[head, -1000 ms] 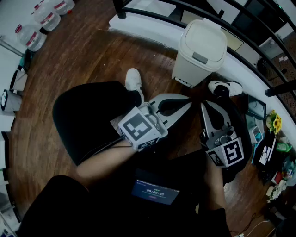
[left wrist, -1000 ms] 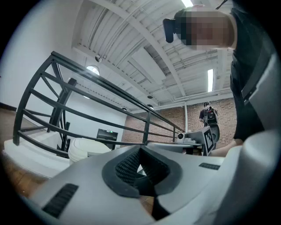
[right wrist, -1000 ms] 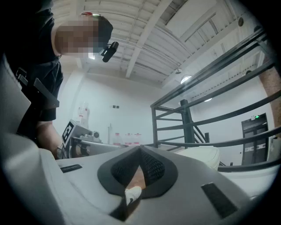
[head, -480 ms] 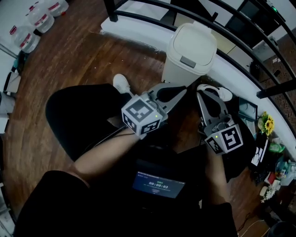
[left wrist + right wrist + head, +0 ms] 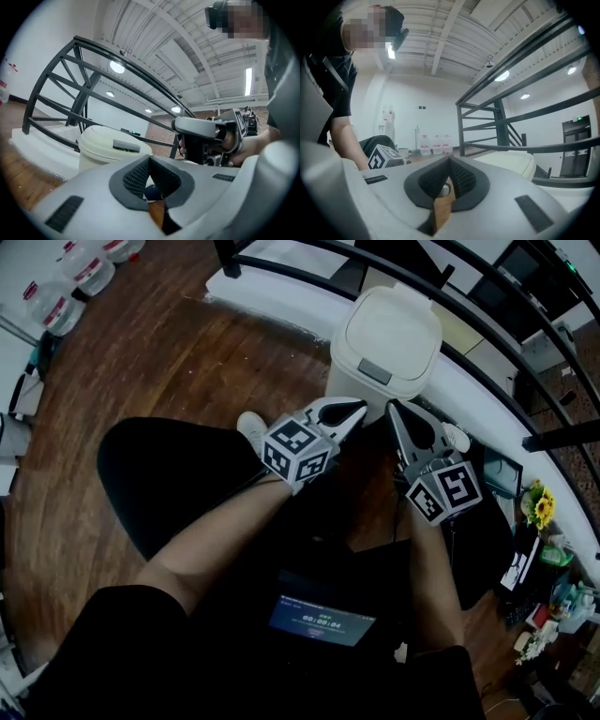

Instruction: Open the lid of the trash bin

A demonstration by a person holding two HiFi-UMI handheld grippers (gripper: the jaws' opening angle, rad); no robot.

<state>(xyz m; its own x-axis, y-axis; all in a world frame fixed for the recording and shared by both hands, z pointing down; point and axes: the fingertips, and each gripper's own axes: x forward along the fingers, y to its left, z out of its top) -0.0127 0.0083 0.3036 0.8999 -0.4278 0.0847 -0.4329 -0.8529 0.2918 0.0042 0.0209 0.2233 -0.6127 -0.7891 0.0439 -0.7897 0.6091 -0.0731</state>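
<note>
**Head view.** The trash bin (image 5: 342, 392) stands on the wood floor (image 5: 169, 362) at 12 o'clock from the person, backed against a white kerb (image 5: 281, 292) under a black railing (image 5: 487, 329). Its lid (image 5: 401, 324) is down and flush. The grey push tab (image 5: 373, 371) sits at the lid's 6 o'clock edge, facing the person, so it can be reached from the front. The left gripper (image 5: 359, 410) and right gripper (image 5: 393, 407) point toward 12 o'clock, with their tips near each other just below the tab. Neither tip touches the bin as far as this view shows. A white shoe (image 5: 251, 427) lies at 9 o'clock of the left gripper.

**Left gripper view.** The claw is pinched together at the tip with nothing in it, only a small gap behind the pads. The bin is at 10 o'clock beyond the tip, with the tab turned this way. The right gripper's handle, held in a hand (image 5: 255, 143), is at 2 o'clock.

**Right gripper view.** This claw is also closed to a point and empty. The cream lid is at 3 o'clock just past the tip, and the railing runs above it. The left gripper's marker cube (image 5: 379, 157) is at 9 o'clock. Water bottles (image 5: 433, 143) stand far off at 11 o'clock.

**Judgement.** The jaws are probably shut to make a stiff poking tip for pressing the tab. The approach looks nearly done, but the press itself has not begun. I cannot tell which gripper is meant to press. The tab is small, so a tip that lands off-centre could slide onto the smooth lid.
</note>
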